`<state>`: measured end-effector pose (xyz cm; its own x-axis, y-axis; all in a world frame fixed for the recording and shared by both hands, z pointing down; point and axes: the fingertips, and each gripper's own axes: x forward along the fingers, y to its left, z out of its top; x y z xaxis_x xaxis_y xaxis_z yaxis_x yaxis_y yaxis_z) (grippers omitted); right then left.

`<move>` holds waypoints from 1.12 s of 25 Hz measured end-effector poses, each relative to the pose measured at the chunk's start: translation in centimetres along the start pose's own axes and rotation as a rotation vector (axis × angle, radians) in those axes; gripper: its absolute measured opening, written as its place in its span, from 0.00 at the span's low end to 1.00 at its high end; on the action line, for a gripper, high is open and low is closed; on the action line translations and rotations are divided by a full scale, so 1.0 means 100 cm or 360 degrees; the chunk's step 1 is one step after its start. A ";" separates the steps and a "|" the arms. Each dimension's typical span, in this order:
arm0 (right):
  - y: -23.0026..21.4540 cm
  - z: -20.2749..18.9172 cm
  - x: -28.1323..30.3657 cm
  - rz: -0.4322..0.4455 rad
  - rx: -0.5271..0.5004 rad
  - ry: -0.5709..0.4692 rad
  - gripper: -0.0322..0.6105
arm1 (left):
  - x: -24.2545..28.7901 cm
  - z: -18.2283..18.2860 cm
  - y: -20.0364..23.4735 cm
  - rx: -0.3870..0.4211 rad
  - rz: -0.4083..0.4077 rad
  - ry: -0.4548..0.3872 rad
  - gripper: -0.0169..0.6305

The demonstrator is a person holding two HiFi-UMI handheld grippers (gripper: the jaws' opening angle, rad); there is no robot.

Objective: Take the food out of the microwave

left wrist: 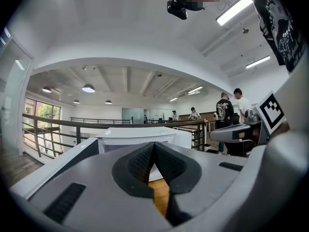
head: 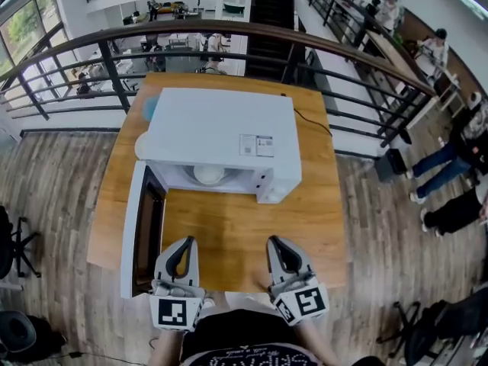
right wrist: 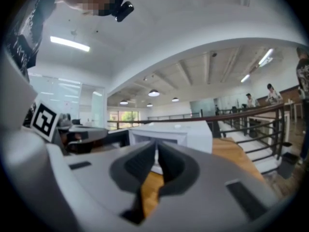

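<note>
The microwave stood on the wooden table, a white box with its opening facing the person. Its door hung fully open to the left, its dark inner side turned toward the table's middle. Inside the lit cavity sat a white dish, round and pale, just behind the front lip and a little left of centre. What lay in it could not be made out from the head view.

The left gripper and the right gripper were side by side over the near edge of the table, pointing toward the microwave and well short of its opening. Each one's jaws were closed together at the tips, with nothing between them. The left gripper's own view showed the pads meeting at a point, bare wood below them and the microwave beyond. The right gripper's view showed the same, with the microwave ahead of it.

A round white object peeked out from behind the microwave's left side, and a pale blue thing lay past it near the far left corner. A dark railing curved behind the table.
</note>
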<state>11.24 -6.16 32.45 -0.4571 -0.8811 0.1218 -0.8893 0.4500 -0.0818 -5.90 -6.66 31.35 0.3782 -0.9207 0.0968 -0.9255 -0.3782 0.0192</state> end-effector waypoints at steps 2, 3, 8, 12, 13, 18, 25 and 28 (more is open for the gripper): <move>-0.010 0.000 0.008 0.0028 0.0006 0.0013 0.11 | 0.010 0.002 0.003 -0.0007 0.0036 -0.0005 0.08; -0.014 -0.001 0.011 0.0039 0.0010 0.0020 0.11 | 0.015 0.003 0.003 -0.0009 0.0046 -0.0005 0.08; -0.028 -0.011 0.027 0.0106 0.0020 0.0065 0.11 | 0.037 -0.003 0.009 0.0001 0.0087 0.0033 0.08; -0.034 -0.015 0.040 0.0144 0.0027 0.0092 0.11 | 0.045 -0.006 0.012 0.0003 0.0095 0.0049 0.08; -0.034 -0.016 0.043 0.0149 0.0033 0.0095 0.11 | 0.046 -0.007 0.013 0.0001 0.0090 0.0053 0.08; -0.026 -0.022 0.056 0.0169 0.0029 0.0117 0.11 | 0.051 -0.013 0.021 -0.0015 0.0068 0.0073 0.08; -0.004 -0.021 0.067 0.0170 0.0004 0.0127 0.11 | 0.061 -0.025 0.034 -0.0061 0.0009 0.0120 0.08; -0.005 -0.022 0.073 0.0157 -0.0019 0.0125 0.11 | 0.068 -0.030 0.038 -0.0068 -0.0009 0.0125 0.08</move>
<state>8.29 -12.50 35.52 -0.5421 -0.8183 0.1910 -0.8397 0.5362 -0.0857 -6.87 -14.09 35.08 0.3823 -0.9075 0.1741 -0.9240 -0.3773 0.0623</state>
